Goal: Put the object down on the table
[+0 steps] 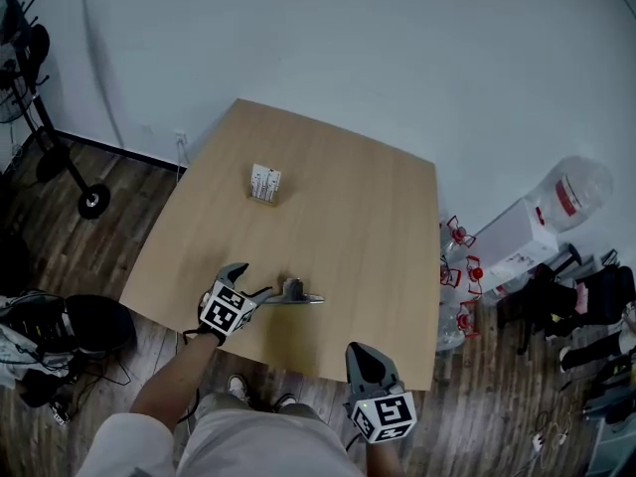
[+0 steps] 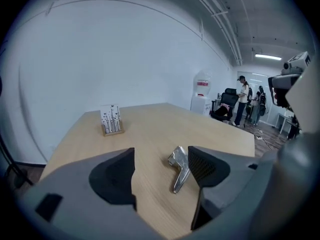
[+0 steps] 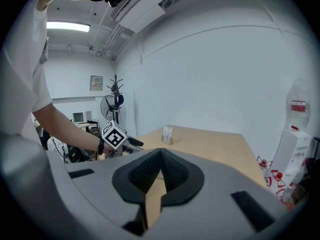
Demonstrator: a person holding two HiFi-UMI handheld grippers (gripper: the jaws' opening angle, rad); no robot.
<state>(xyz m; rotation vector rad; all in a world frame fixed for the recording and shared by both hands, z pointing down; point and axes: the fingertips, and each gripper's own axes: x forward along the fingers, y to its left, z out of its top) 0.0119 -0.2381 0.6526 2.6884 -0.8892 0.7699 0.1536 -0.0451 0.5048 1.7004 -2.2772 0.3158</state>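
Metal tool [image 2: 179, 170] lies flat on the table [image 2: 150, 124] between the parted jaws of my left gripper [image 2: 161, 170], close to one pad. My right gripper [image 3: 160, 159] is closed, empty. I would withdraw the left one straight back, jaws wide, to avoid nudging it.

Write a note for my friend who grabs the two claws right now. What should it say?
Left claw: open, low over the table, holding nothing.
Right claw: shut and empty, held by the table's near edge.
Metal tool: lying flat on the table, just ahead of the left claw's open jaws, close to one jaw.
Card stand: upright farther back, not part of the job.
Done: the tool looks set down and let go.
Left: probably just draw the left claw back without bumping the tool.
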